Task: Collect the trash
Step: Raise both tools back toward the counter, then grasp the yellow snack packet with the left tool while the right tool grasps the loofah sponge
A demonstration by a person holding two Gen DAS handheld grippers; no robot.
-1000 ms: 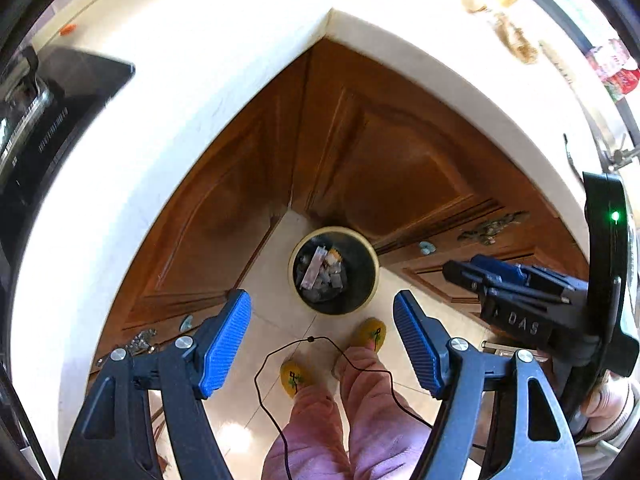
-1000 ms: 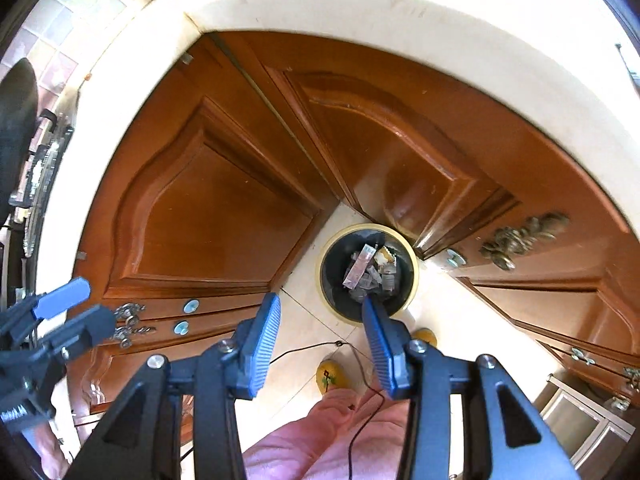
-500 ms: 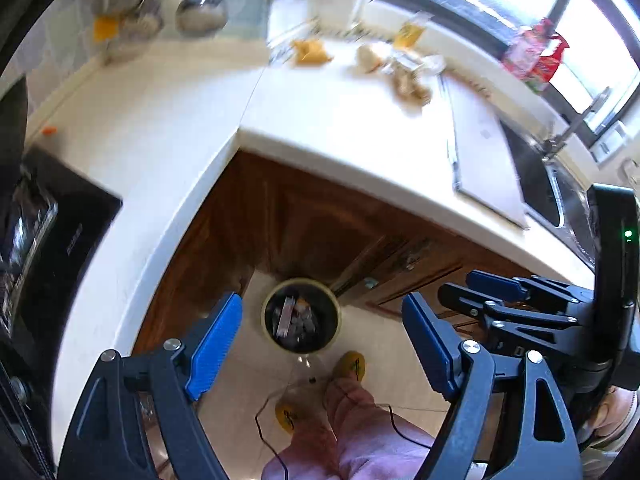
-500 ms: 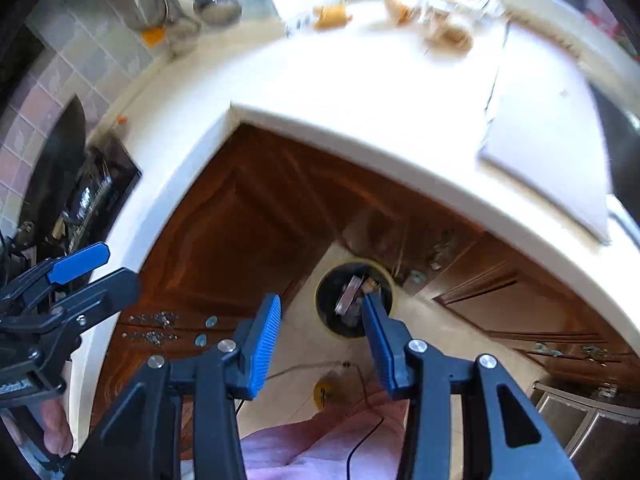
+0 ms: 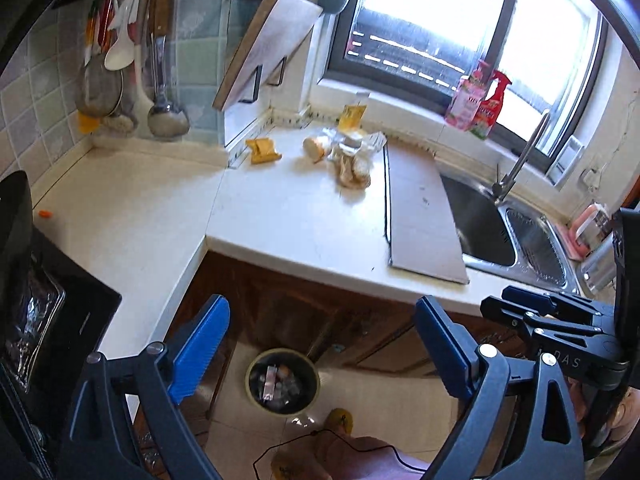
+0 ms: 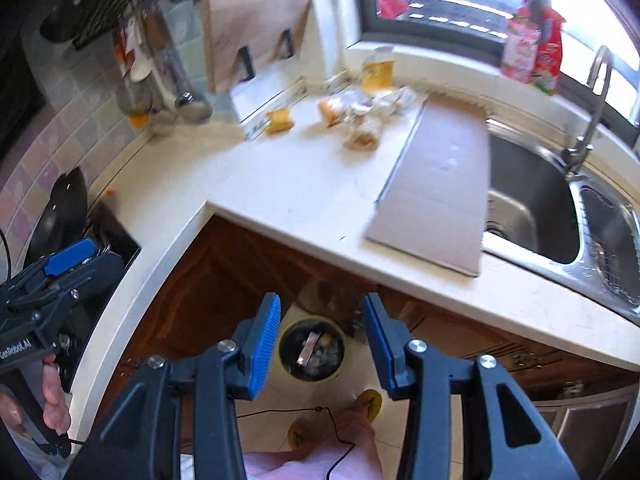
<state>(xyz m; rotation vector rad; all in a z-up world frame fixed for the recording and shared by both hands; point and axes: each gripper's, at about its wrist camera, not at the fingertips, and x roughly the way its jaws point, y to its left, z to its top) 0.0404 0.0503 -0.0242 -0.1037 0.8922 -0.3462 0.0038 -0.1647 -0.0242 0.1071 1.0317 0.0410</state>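
Several food wrappers and scraps (image 5: 348,154) (image 6: 360,116) lie at the back of the white counter, with a yellow wrapper (image 5: 262,151) (image 6: 280,120) to their left. A round bin (image 5: 283,381) (image 6: 312,350) holding trash stands on the floor below the counter corner. My left gripper (image 5: 320,344) hangs high over the bin, its jaws opening wide with nothing between them. My right gripper (image 6: 320,340) is partly open and empty, also above the bin. Each gripper shows at the edge of the other's view.
A grey board (image 5: 420,216) lies on the counter beside a steel sink (image 5: 500,232) with a tap. A black stove (image 5: 48,320) is at left, utensils hang on the tiled wall, spray bottles (image 5: 480,100) stand on the sill. A person's pink-clad legs and yellow slippers are below.
Both grippers have risen from close over the bin and tilted up, so the counter top, sink and window now show. The left jaws have spread wider. The right jaws kept their gap.
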